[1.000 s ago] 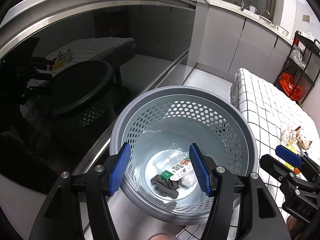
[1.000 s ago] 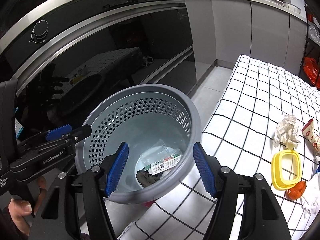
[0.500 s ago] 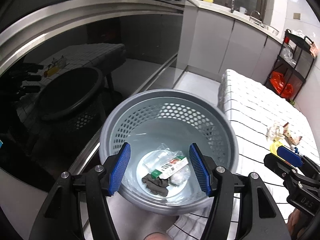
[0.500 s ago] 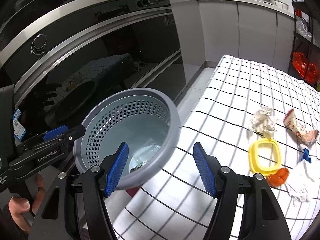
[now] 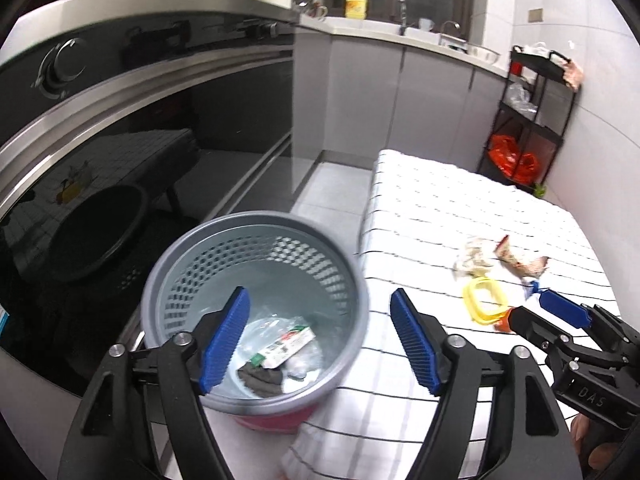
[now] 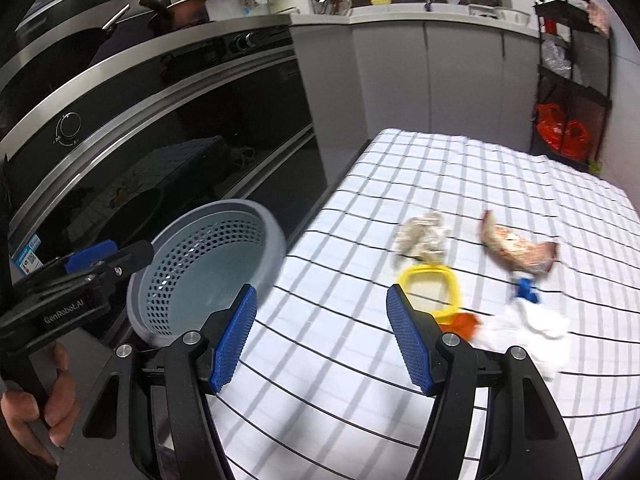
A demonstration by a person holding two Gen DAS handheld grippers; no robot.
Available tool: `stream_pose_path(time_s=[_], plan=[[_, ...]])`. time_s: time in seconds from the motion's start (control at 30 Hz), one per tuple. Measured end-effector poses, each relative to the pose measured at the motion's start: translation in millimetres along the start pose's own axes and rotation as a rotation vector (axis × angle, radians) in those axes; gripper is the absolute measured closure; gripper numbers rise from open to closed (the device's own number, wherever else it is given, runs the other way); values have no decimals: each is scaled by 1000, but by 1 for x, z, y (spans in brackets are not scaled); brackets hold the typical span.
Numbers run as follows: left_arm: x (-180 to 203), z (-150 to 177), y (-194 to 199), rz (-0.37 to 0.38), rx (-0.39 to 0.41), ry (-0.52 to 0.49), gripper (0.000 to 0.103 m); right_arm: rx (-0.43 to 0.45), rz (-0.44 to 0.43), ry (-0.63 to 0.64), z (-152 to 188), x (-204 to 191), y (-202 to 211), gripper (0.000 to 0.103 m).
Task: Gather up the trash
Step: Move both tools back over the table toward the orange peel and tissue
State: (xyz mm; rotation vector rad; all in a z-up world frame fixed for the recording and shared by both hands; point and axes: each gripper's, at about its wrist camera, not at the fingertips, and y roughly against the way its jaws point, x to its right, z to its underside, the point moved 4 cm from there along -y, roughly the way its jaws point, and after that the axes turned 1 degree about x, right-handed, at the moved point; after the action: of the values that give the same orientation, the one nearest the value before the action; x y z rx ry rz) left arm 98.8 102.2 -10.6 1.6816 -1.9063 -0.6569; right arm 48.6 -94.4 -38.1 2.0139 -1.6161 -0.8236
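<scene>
A grey perforated trash basket (image 5: 256,280) stands beside the table's left edge and holds a clear wrapper, a labelled packet (image 5: 286,342) and a dark scrap. My left gripper (image 5: 320,340) is open and empty above the basket's near rim. My right gripper (image 6: 320,340) is open and empty over the checked tablecloth (image 6: 460,168). On the cloth lie a crumpled paper ball (image 6: 422,236), a snack wrapper (image 6: 516,250), a yellow ring lid (image 6: 432,290), an orange scrap (image 6: 464,324), a blue piece (image 6: 526,290) and a white tissue (image 6: 532,328).
A dark glass oven front (image 6: 180,152) runs along the left behind the basket (image 6: 208,264). Grey cabinets (image 6: 420,72) line the back. A black shelf rack (image 6: 572,92) with red bags stands at the far right. The basket sits on a red base (image 5: 276,420).
Both grippers have pulled back and swung right, away from the basket and towards the table. The trash on the cloth now shows ahead of the right gripper. Both stay open.
</scene>
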Motion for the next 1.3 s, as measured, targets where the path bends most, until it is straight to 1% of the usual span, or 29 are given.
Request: stream_pose_path(time_s=[0.13,0.43,0.6,0.7,0.83,1.03,1.17,1.3], plan=[[26,-3,3,27,14,-12,29,11,40,-17,8,31,20,39],[88,-4,0,87,37,-57,21,16,129,-42,22,103,50,37],[116,-4,-11,106,30,-75,15,33,171,-60,23,138,59,37],[132,0,-20,108,27,-93,13,37,190,-75,24,158,60,36],[146,7,-32,112,7,-101,12,33,222,-90,34,184,61,35],[159,17,-50,108,-26,-118,12,-9,207,-145,52,209,52,35],[163,22,-58,103,-44,-122,10,-29,195,-144,58,208,44,35],[166,32,-70,85,-73,-139,10,-45,183,-102,59,195,31,35]])
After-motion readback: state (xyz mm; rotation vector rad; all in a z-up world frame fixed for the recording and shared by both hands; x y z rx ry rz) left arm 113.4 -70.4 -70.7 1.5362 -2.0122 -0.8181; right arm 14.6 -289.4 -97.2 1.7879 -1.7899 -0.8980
